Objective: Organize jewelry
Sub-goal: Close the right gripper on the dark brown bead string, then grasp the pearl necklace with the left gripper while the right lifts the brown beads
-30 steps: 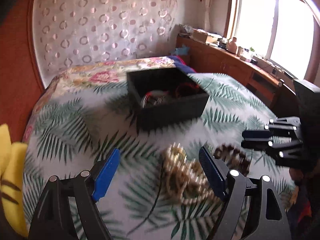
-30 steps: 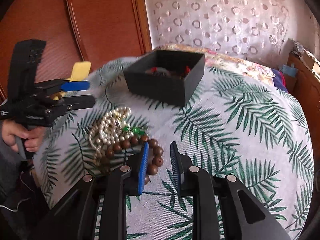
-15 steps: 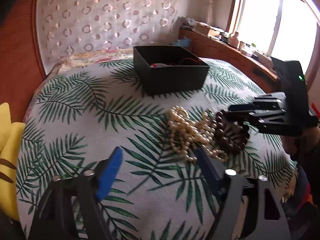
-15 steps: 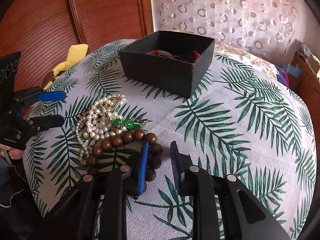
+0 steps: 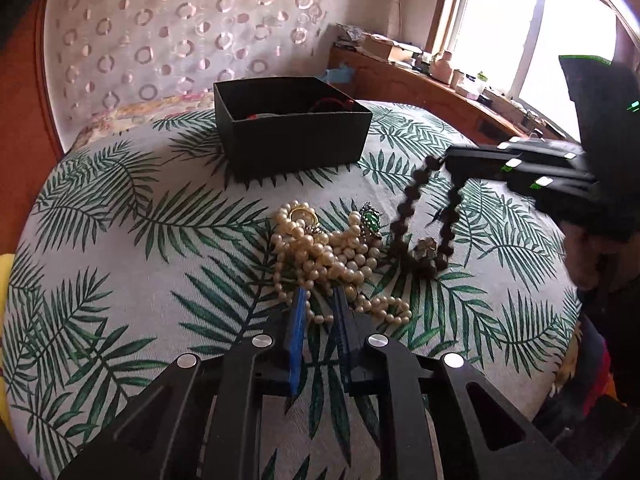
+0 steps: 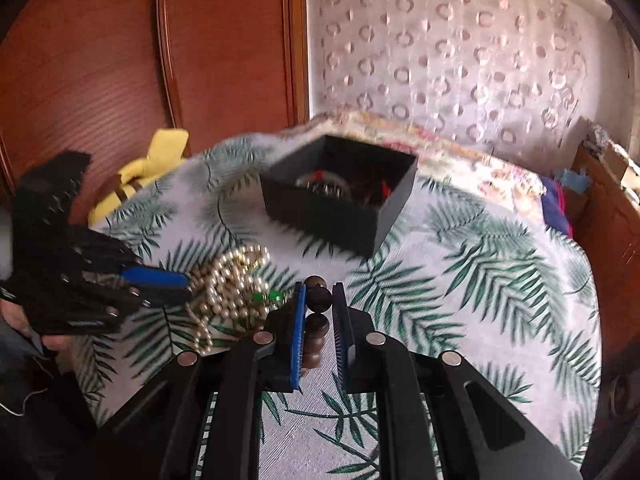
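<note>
A: How are the tongs held?
B: Both are angled down. The right tongs (image 6: pixel 319 294) are clamped on the brown bead bracelet (image 5: pixel 412 204), lifted off the bed (image 5: pixel 120 240). The left tongs (image 5: pixel 319 300), just closed, are pinched on the pearl necklace (image 5: pixel 320 256).
A: The box?
B: The black box (image 5: pixel 296 148) is sat farther back, jewelry seen inside.

Home bedroom: bed (image 5: pixel 120 216) under palm-leaf spread, wooden wardrobe (image 6: pixel 120 60), patterned curtain (image 5: pixel 180 40), cluttered window ledge (image 5: pixel 460 80).

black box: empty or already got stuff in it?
Not empty. The open-topped black box holds a silvery round piece and red cord; its other contents are too dark and blurred to identify.
</note>
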The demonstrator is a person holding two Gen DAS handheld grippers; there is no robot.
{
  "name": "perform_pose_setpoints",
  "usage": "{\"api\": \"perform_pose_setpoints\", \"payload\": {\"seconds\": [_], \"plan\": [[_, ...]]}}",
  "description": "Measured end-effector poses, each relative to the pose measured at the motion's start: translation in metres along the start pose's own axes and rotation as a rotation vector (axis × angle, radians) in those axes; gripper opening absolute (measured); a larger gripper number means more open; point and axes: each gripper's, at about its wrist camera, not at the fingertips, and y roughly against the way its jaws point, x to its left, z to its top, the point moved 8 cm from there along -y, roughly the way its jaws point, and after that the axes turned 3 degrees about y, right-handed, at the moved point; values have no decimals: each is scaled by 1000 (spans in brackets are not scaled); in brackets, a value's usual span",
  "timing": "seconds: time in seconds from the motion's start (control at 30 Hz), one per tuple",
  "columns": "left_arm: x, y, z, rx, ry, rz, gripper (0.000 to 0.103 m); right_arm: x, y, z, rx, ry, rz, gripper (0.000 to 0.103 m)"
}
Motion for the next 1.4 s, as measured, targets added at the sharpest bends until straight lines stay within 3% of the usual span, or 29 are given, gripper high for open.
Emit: {"api": "perform_pose_setpoints", "payload": {"seconds": [0.2, 0.3, 0.33, 0.43, 0.93, 1.4], "plan": [[1, -9, 5, -3, -52, 86, 13, -2, 20, 10, -40, 5, -2, 15], [1, -10, 7, 1, -56, 87, 12, 2, 23, 10, -49, 10, 2, 15], [1, -10, 7, 2, -62, 88, 3, 3, 24, 10, -50, 12, 3, 15], [-1, -7, 8, -4, -77, 83, 4, 2, 28, 7, -55, 7, 3, 15], [-21, 77, 69, -199, -95, 38, 4, 0, 48, 14, -94, -1, -15, 15], [-23, 141, 126, -353, -110, 53, 4, 6, 75, 52, -165, 45, -30, 15]]}}
